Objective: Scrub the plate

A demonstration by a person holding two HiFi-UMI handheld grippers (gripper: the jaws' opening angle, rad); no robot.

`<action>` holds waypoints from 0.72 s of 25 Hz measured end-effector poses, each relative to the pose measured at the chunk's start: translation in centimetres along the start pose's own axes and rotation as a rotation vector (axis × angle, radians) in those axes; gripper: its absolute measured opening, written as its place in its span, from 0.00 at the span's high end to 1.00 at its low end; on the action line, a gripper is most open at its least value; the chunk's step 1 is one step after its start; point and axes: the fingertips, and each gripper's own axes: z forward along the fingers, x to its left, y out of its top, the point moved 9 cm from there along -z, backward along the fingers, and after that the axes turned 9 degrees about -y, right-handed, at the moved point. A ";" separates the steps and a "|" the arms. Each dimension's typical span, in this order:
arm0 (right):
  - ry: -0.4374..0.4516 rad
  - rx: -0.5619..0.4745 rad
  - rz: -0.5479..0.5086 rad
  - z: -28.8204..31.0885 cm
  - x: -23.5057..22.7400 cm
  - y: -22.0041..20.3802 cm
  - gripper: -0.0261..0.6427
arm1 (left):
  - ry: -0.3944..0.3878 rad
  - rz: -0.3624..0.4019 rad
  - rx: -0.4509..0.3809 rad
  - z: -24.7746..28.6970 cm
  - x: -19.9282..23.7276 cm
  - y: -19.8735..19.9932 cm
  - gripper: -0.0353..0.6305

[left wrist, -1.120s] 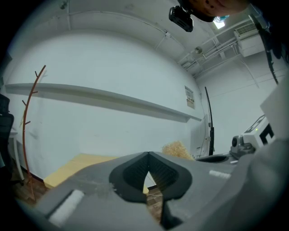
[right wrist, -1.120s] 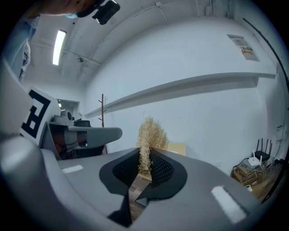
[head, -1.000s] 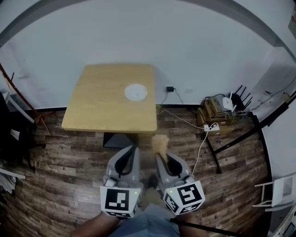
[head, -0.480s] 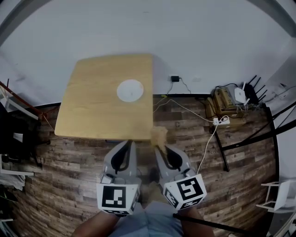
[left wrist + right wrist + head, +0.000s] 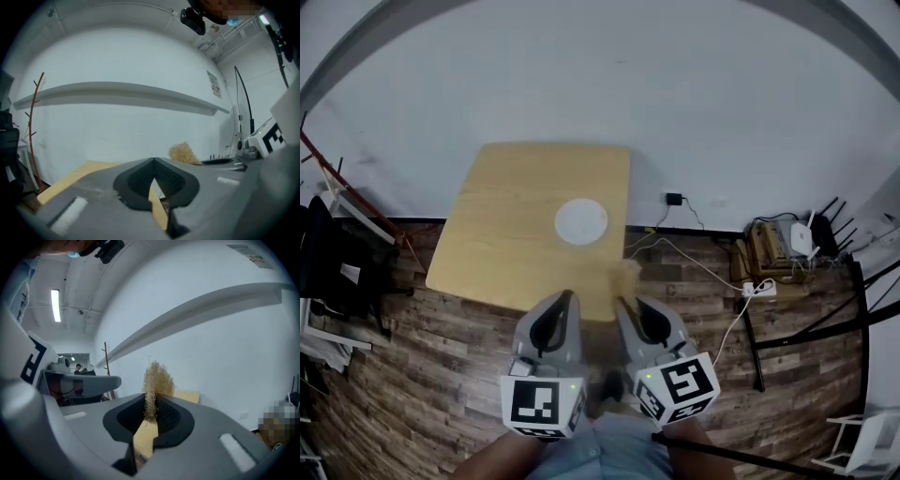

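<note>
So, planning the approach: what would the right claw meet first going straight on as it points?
Probably nothing near: the right claw, shut on the scrubber, looks set to pass over the table corner toward the white wall. Depth is unclear.

No word, number or brand can be read anywhere. A small pale paper notice [image 5: 214,84] hangs on the white wall [image 5: 117,61], its print too fine to make out. A like sheet [image 5: 255,258] in the right gripper view is just as illegible. The cubes on the left gripper [image 5: 567,296] and right gripper [image 5: 624,302] bear only black-and-white square patterns, no letters.
</note>
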 end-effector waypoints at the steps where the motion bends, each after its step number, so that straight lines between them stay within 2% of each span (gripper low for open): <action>1: 0.009 -0.004 -0.006 0.6 0.0 0.4 0.89 | 0.015 -0.011 -0.008 0.2 0.4 0.4 0.91; 5: 0.040 -0.004 -0.025 3.2 0.4 1.1 0.89 | 0.066 -0.028 -0.031 0.3 2.6 0.7 0.91; 8: 0.056 0.005 -0.049 5.4 1.1 1.2 0.89 | 0.085 -0.010 -0.042 0.6 4.9 0.4 0.91; 11: 0.057 0.010 -0.068 8.1 1.5 1.4 0.89 | 0.099 -0.045 -0.049 1.8 7.2 0.5 0.91; 18: 0.003 0.041 -0.060 15.1 1.3 1.9 0.89 | 0.065 -0.075 -0.029 6.4 13.7 0.9 0.91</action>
